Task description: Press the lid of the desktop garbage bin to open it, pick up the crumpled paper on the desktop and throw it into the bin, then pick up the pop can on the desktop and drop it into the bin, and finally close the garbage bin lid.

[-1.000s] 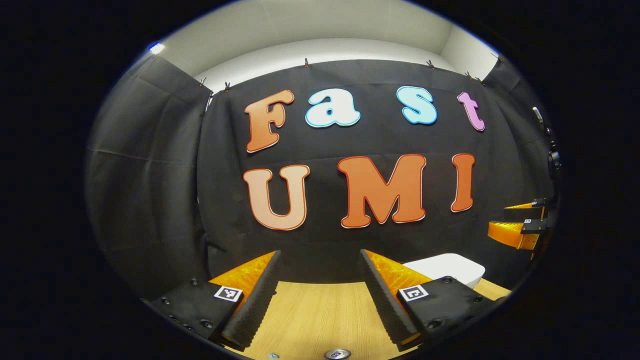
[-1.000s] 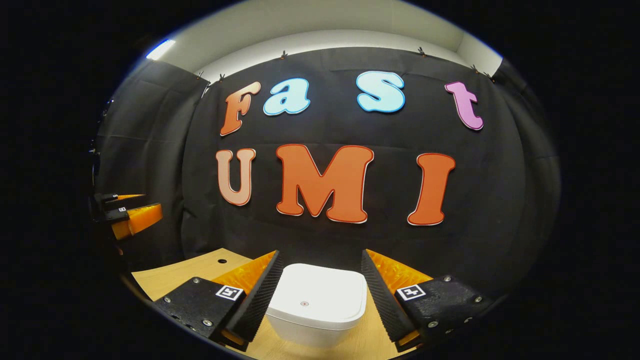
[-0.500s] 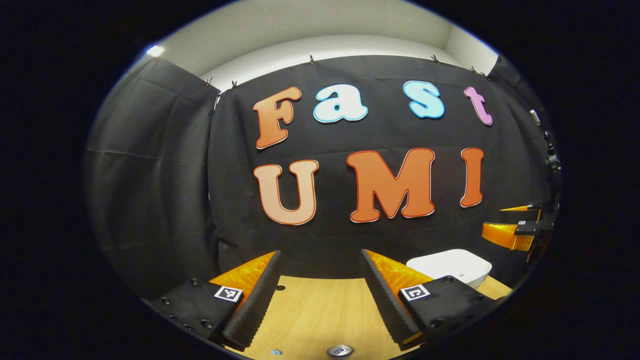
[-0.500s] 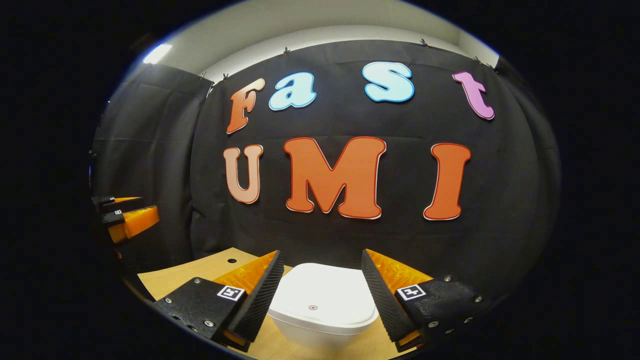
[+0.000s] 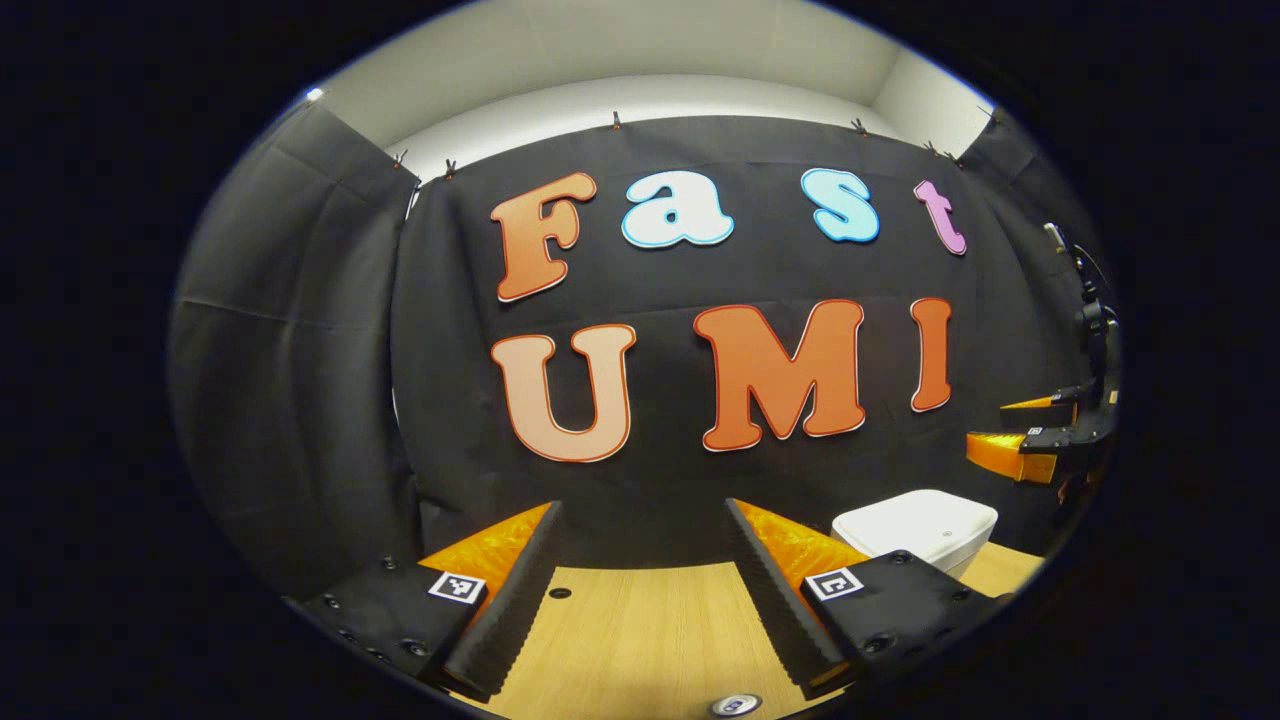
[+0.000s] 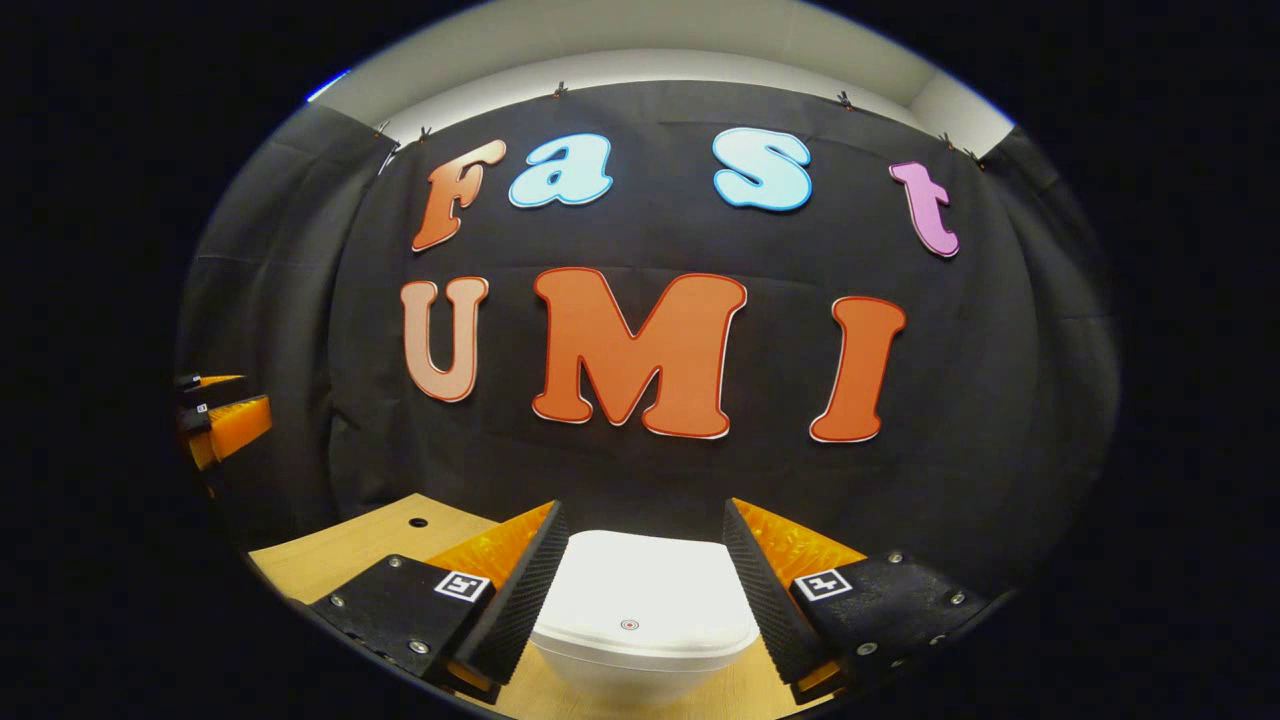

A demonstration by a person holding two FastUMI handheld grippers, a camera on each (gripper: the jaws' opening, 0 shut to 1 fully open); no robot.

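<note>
A white desktop garbage bin (image 6: 640, 625) with its lid down stands on the wooden desk, framed between the spread fingers of my right gripper (image 6: 640, 530), which hovers open above and in front of it without touching. The same bin (image 5: 915, 525) sits at the right of the left gripper view. My left gripper (image 5: 640, 530) is open over bare desk, nothing between its fingers. The top of the pop can (image 5: 735, 705) peeks in at the bottom edge of that view. The right gripper (image 5: 1030, 440) also appears far right there, above the bin.
The wooden desk (image 5: 640, 630) runs back to the black cloth wall. A small round hole (image 5: 560, 593) is in the desk near the wall, also seen as a hole (image 6: 418, 522) from the right. The left gripper (image 6: 215, 420) shows at far left.
Both grippers drifted slightly. The bin has slid right in the left gripper view and the pop can's top has shifted right along the bottom edge. Both stay open.
</note>
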